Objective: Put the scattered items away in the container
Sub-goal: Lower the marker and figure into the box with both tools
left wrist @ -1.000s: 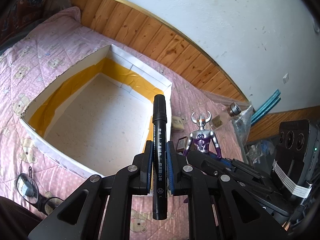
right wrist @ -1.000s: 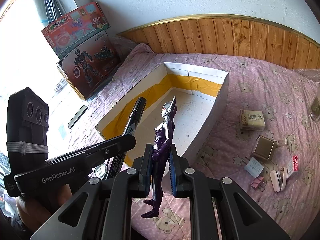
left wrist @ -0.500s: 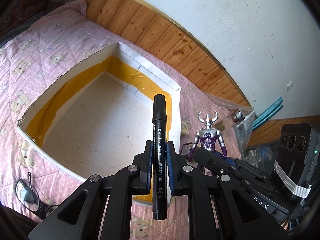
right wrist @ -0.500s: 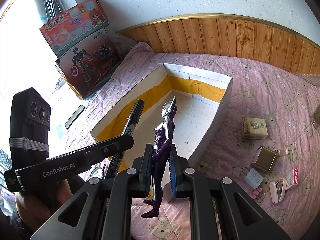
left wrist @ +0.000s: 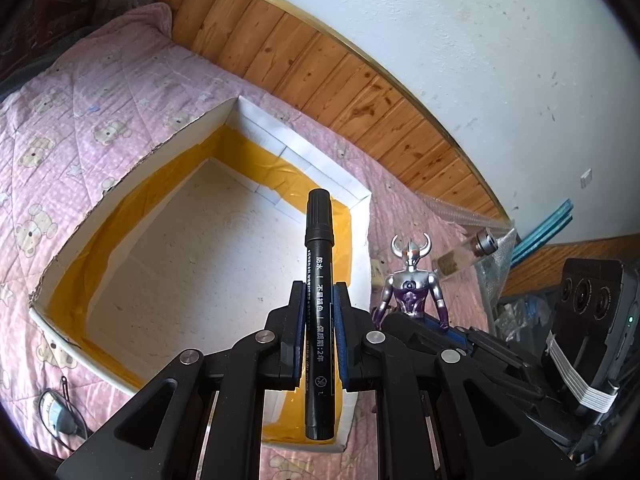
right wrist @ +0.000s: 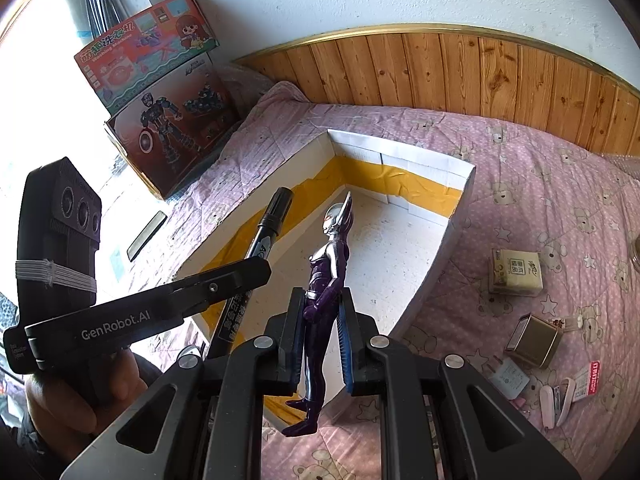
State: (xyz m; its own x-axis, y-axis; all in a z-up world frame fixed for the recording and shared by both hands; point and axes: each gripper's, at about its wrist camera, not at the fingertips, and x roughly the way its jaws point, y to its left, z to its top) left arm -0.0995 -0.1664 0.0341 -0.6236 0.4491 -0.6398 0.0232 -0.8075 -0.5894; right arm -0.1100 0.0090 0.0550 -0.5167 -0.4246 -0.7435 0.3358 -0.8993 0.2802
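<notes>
Left tongs clamp marker — right tongs clamp figurine — above box.

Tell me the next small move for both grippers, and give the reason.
Probably lower both a little further over the box, then open. The left gripper is shut on the black marker, the right gripper on the silver-and-purple figure. Both items appear to hang above the box's white floor, which looks bare, so nothing blocks the drop.
</notes>
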